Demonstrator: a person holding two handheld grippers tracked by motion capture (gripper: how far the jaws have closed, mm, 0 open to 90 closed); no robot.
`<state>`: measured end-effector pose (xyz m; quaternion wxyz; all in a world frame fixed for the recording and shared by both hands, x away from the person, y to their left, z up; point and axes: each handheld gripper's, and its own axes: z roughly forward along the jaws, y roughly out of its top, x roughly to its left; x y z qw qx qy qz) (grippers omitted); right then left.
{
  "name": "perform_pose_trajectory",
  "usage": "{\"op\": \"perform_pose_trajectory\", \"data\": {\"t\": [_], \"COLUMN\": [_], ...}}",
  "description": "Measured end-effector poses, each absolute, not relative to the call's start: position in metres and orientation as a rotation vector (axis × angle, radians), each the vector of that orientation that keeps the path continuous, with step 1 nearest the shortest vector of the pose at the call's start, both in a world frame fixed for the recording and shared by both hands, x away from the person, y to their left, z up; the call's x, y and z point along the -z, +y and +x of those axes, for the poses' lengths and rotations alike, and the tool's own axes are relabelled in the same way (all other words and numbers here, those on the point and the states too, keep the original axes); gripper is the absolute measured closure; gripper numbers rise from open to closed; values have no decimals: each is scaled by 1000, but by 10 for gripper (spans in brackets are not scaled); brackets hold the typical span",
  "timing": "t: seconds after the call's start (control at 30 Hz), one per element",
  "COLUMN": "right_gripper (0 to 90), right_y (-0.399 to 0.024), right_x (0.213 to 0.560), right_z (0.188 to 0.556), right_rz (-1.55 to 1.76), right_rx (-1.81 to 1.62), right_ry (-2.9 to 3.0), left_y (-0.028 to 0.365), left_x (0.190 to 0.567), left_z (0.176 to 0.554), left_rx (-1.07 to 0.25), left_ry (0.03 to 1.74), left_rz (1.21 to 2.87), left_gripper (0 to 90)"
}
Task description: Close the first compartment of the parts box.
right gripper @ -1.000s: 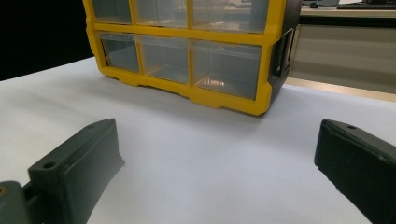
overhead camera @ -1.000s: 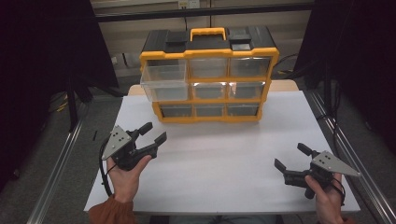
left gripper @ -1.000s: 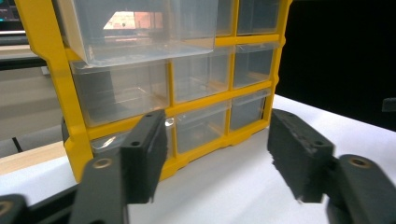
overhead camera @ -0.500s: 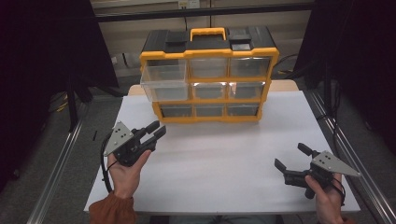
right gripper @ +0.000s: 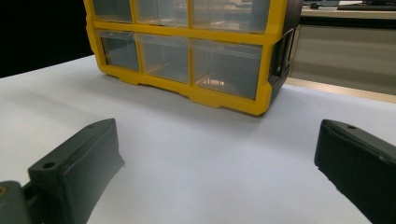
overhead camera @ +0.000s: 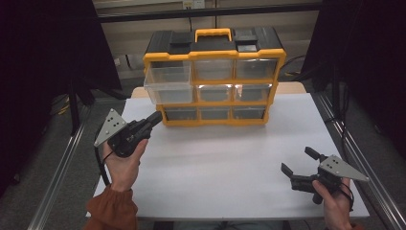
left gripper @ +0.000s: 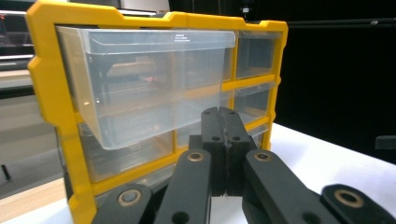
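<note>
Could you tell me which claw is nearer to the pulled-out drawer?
Left. The left claw is just below the drawer; the right claw sits far off by the table's near right corner.

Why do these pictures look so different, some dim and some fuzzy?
High view: dark surroundings, with the white table lit and the yellow drawer cabinet fairly sharp. Left gripper view: the shut jaws of the left gripper sit close and soft, and the clear pulled-out drawer shows pale reflections. Right gripper view: the near jaws of the right gripper are blurred, the cabinet crisper.
</note>
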<state>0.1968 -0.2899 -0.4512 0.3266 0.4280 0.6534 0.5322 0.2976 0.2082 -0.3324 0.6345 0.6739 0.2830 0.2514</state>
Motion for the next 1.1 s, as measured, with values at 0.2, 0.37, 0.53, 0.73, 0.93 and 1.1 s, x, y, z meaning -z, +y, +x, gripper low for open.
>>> {"op": "perform_pose_trajectory", "data": {"t": [0.2,0.37,0.53,0.73,0.93,1.1], "right_gripper": [1,1,1,1,1,1], "right_y": [-290,-290,-291,-291,-290,-290], "right_x": [452,452,452,452,452,452], "right_z": [197,197,197,197,196,196], "right_rz": [1125,1130,1133,1133,1124,1126], "right_rx": [-1398,-1393,-1397,-1397,-1404,-1401], "right_ry": [1712,1716,1710,1714,1717,1717], "left_y": [205,199,196,196,200,204], "left_x": [328,325,325,328,333,336], "left_z": [308,318,331,335,339,343], "left_rx": [-547,-547,-544,-554,-587,-593], "left_ry": [660,661,670,690,697,718], "left_rz": [1526,1526,1544,1535,1539,1529], "left_gripper": [900,900,900,900,900,900]}}
